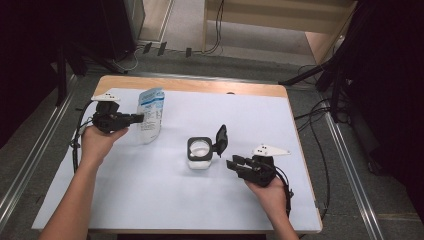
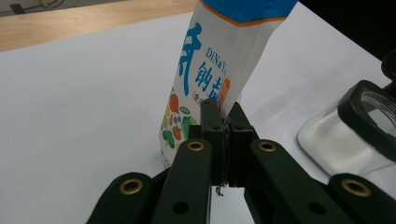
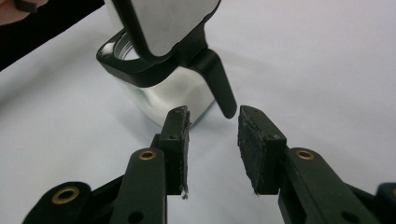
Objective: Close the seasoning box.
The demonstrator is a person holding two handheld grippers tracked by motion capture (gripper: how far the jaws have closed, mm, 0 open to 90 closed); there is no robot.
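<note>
Left gripper (image 2: 223, 122) jaws clamped on pouch (image 2: 212, 74), right gripper (image 3: 214, 122) jaws parted.

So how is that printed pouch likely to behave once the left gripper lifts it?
Probably floppy: the printed pouch is thin film, and the left gripper pinches only one edge. It stands tilted, so it may sag or swing. It looks light, though its contents can't be seen.
</note>
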